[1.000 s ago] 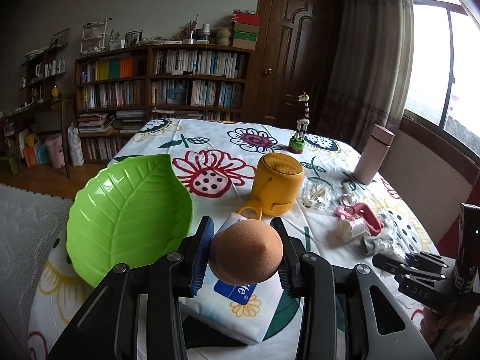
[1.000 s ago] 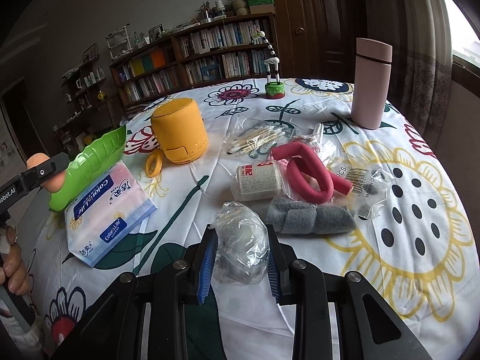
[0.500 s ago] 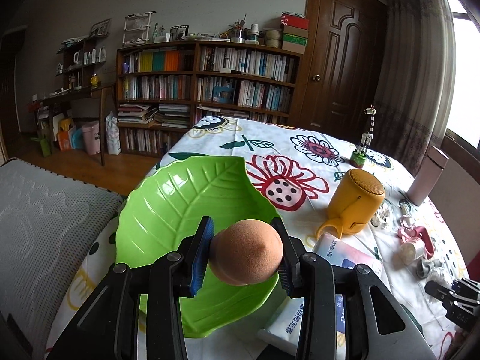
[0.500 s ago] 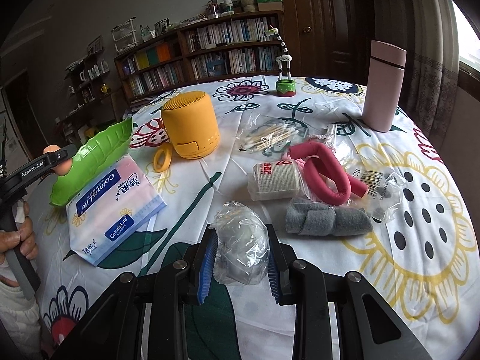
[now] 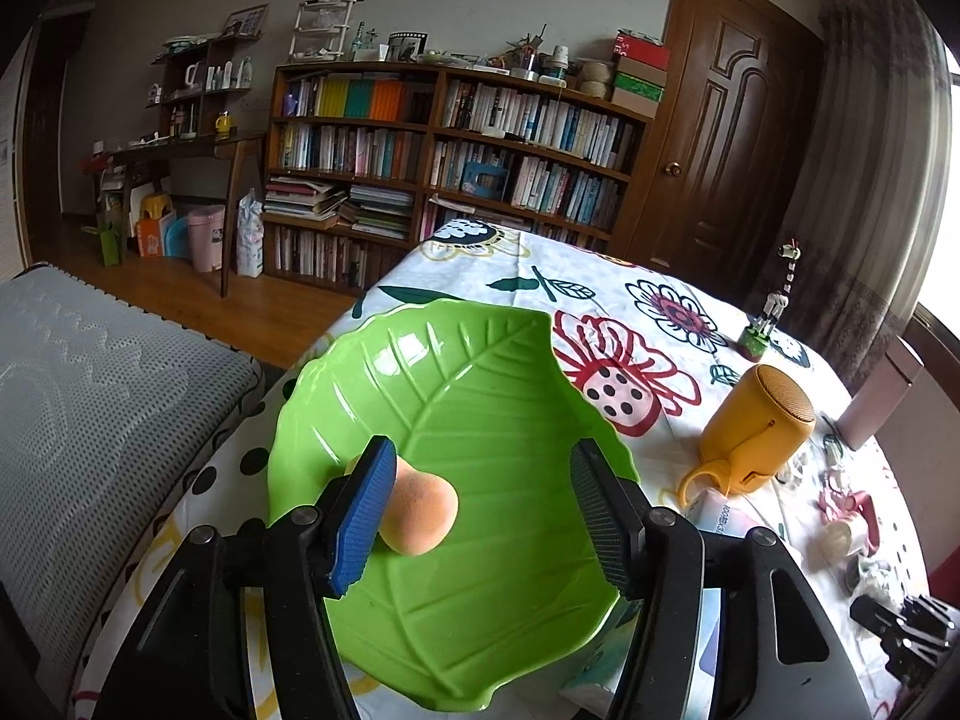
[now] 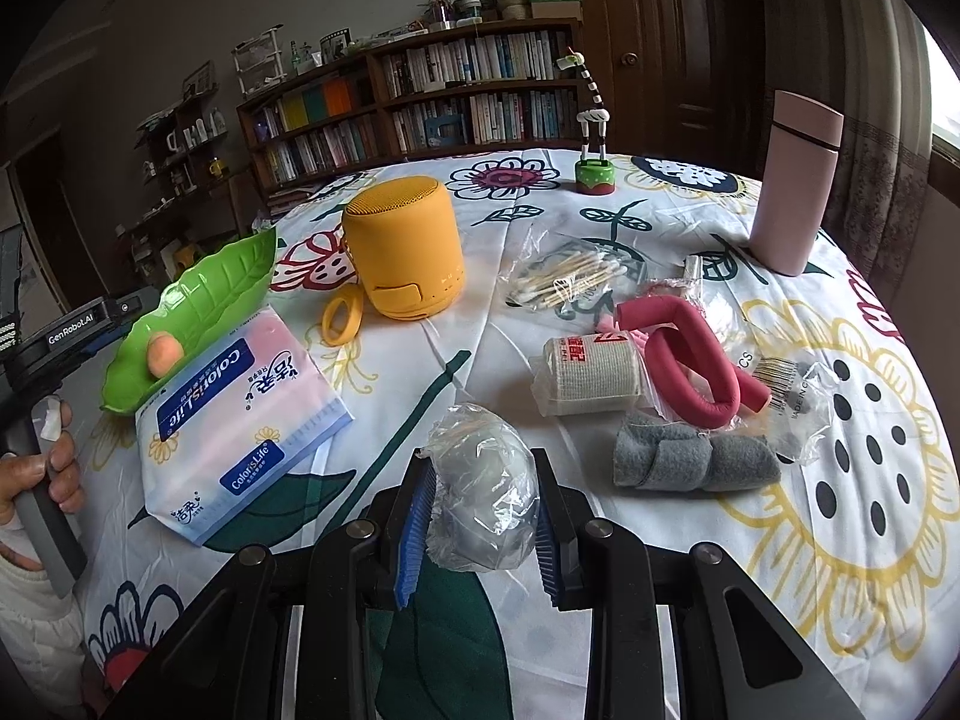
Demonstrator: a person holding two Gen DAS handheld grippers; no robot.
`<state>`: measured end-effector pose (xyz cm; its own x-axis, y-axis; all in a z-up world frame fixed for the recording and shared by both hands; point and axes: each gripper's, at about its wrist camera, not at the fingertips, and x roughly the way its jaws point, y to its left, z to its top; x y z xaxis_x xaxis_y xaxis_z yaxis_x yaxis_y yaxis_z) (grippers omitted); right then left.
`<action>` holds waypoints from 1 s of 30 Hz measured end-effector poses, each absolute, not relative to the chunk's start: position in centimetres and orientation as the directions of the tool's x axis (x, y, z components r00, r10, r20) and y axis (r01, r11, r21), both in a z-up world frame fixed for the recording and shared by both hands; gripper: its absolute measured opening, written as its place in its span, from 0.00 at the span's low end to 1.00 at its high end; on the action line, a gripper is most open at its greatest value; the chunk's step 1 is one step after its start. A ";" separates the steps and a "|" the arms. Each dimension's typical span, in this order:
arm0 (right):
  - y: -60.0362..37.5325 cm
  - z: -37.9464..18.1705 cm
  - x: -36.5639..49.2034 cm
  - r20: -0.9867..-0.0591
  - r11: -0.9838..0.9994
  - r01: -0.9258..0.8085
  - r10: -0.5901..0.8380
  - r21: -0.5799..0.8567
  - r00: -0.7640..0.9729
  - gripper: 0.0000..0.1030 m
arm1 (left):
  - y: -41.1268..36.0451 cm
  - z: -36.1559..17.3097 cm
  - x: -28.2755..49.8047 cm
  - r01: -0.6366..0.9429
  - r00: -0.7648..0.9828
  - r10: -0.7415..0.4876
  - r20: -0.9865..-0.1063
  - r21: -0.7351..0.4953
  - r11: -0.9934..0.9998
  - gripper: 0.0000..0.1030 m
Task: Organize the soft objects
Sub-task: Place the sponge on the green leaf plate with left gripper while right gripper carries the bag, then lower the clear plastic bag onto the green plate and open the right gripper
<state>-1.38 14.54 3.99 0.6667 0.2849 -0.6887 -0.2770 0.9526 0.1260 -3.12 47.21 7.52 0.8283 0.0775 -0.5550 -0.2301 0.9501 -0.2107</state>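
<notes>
Hovering over the green leaf dish, the left tongs stand wide apart, gripping nothing; the peach sponge lies in the dish against the left pad, though whether it is touching or merely beside it is hard to tell. A tissue pack lies on the tabletop just beside the dish, with a yellow speaker behind it. Further right, the right tongs are closed on a plastic-wrapped soft ball. A bandage roll, pink foam roller and grey cloth lie nearby.
</notes>
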 end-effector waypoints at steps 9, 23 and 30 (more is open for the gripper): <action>16.1 5.0 0.2 -0.667 0.947 -0.302 0.297 0.113 0.683 0.32 | 47.6 7.5 -3.2 -0.243 0.820 0.079 -0.567 -0.220 0.945 0.60; 22.1 7.3 3.7 -0.622 0.892 -0.416 0.429 0.177 0.655 0.32 | 48.8 8.5 -4.0 -0.239 0.833 0.035 -0.552 -0.303 0.923 0.76; 25.6 8.0 4.4 -0.605 0.863 -0.476 0.472 0.168 0.642 0.32 | 49.2 8.9 -4.3 -0.249 0.832 0.040 -0.553 -0.307 0.919 0.76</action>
